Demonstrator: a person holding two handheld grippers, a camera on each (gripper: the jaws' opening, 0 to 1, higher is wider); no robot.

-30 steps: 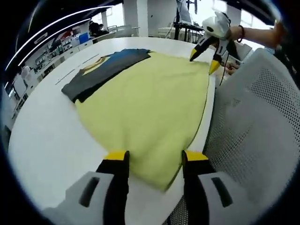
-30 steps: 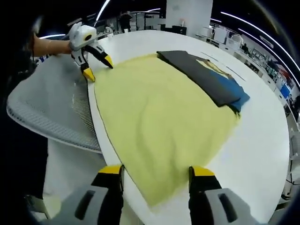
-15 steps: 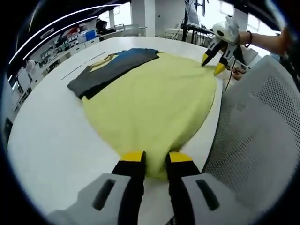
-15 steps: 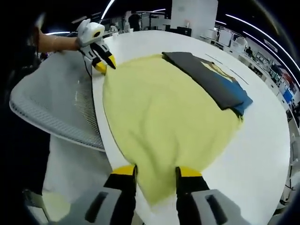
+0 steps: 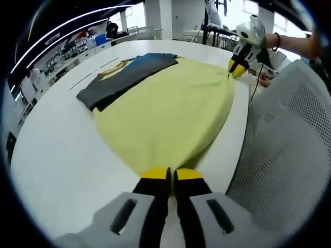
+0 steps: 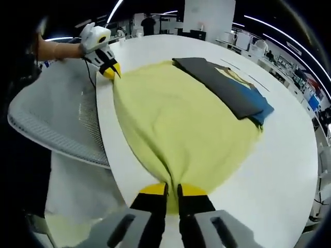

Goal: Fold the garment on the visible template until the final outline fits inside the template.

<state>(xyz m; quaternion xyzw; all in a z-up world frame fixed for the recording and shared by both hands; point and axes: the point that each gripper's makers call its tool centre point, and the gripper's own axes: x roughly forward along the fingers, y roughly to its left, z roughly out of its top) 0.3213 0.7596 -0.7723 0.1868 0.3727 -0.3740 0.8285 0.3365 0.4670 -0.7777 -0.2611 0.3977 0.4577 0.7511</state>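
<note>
The yellow garment (image 5: 165, 111) is being held flat on the white tabletop (image 5: 51, 155), pinched at opposite near-edge corners by the left tool (image 5: 171, 174) and right tool (image 6: 172, 190); its body is lying ahead of both tools.

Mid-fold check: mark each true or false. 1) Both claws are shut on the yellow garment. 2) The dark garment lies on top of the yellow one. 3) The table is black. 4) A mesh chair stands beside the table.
1) True: the left claw and the right claw each pinch an end of the yellow garment.
2) True: the dark garment overlaps its far edge.
3) False: the table is white.
4) True: the mesh chair stands at the table's edge.
</note>
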